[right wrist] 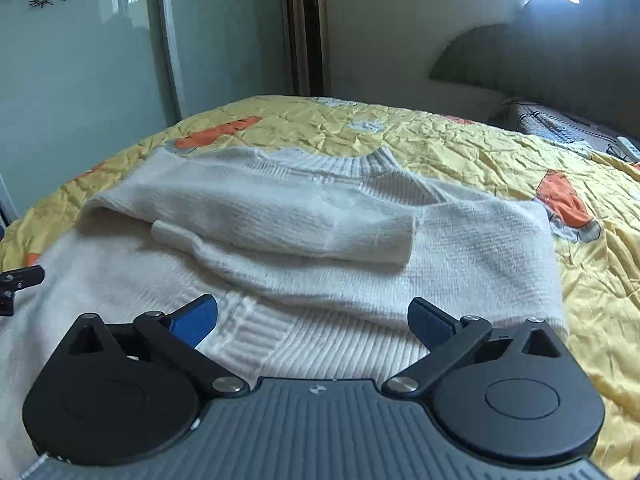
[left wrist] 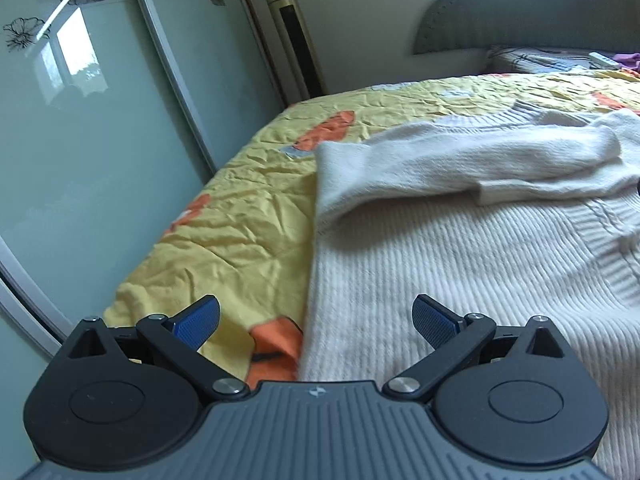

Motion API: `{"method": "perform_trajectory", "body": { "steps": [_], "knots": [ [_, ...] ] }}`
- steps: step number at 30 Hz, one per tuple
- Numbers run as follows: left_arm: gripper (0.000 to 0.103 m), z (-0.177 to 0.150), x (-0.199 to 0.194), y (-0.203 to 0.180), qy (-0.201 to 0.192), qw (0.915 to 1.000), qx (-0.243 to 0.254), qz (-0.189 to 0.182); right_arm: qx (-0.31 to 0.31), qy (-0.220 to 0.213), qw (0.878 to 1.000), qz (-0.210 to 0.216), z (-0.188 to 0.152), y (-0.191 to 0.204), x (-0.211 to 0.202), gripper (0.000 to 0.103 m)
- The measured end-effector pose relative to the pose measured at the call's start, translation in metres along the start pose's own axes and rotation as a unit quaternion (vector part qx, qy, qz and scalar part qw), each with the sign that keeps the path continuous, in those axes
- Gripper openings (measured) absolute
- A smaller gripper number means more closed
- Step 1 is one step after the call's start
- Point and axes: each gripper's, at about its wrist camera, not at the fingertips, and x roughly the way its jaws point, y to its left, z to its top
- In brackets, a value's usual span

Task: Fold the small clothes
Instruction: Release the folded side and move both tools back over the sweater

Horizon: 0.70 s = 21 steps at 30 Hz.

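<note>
A white knit sweater [left wrist: 460, 248] lies flat on the yellow bedspread [left wrist: 240, 200], with both sleeves folded across its chest. It also shows in the right wrist view [right wrist: 320, 240], collar at the far side. My left gripper [left wrist: 316, 320] is open and empty, low over the sweater's left hem edge. My right gripper [right wrist: 312, 320] is open and empty, low over the ribbed hem near the sweater's right side. The tip of the left gripper [right wrist: 20, 280] shows at the left edge of the right wrist view.
The bed's left edge runs beside glass wardrobe doors [left wrist: 80, 140]. A tall gold tower unit [left wrist: 294, 40] stands in the corner. A grey headboard [left wrist: 520, 20], a pillow and a remote [left wrist: 604, 60] are at the far right.
</note>
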Motion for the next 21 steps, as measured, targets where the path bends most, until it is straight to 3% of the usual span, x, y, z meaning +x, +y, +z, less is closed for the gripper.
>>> {"method": "perform_trajectory", "body": {
  "steps": [5, 9, 12, 15, 16, 21],
  "knots": [
    [0.103, -0.016, 0.001, -0.005, 0.017, 0.9998, 0.006, -0.008, -0.034, 0.055, 0.998, -0.021, -0.034, 0.009, -0.008, 0.103],
    [0.103, -0.021, -0.004, -0.001, 0.016, 0.9999, 0.000, -0.002, 0.010, 0.030, 0.999, -0.010, -0.057, 0.001, -0.037, 0.102],
    [0.103, -0.025, -0.008, -0.001, 0.002, 0.9994, 0.013, 0.033, 0.036, 0.011, 0.999, -0.035, -0.068, -0.013, -0.059, 0.102],
    [0.103, -0.032, -0.013, -0.008, -0.026, 0.9949, 0.050, 0.084, 0.008, 0.012, 0.994, -0.110, -0.081, -0.023, -0.070, 0.102],
    [0.103, -0.035, -0.015, -0.013, -0.037, 0.9921, 0.068, 0.099, 0.001, 0.013, 0.993, -0.115, -0.084, -0.024, -0.072, 0.102],
    [0.103, -0.045, -0.021, -0.034, -0.060, 0.9834, 0.120, 0.122, 0.070, -0.011, 0.997, -0.034, -0.094, -0.035, -0.084, 0.103]
  ]
}}
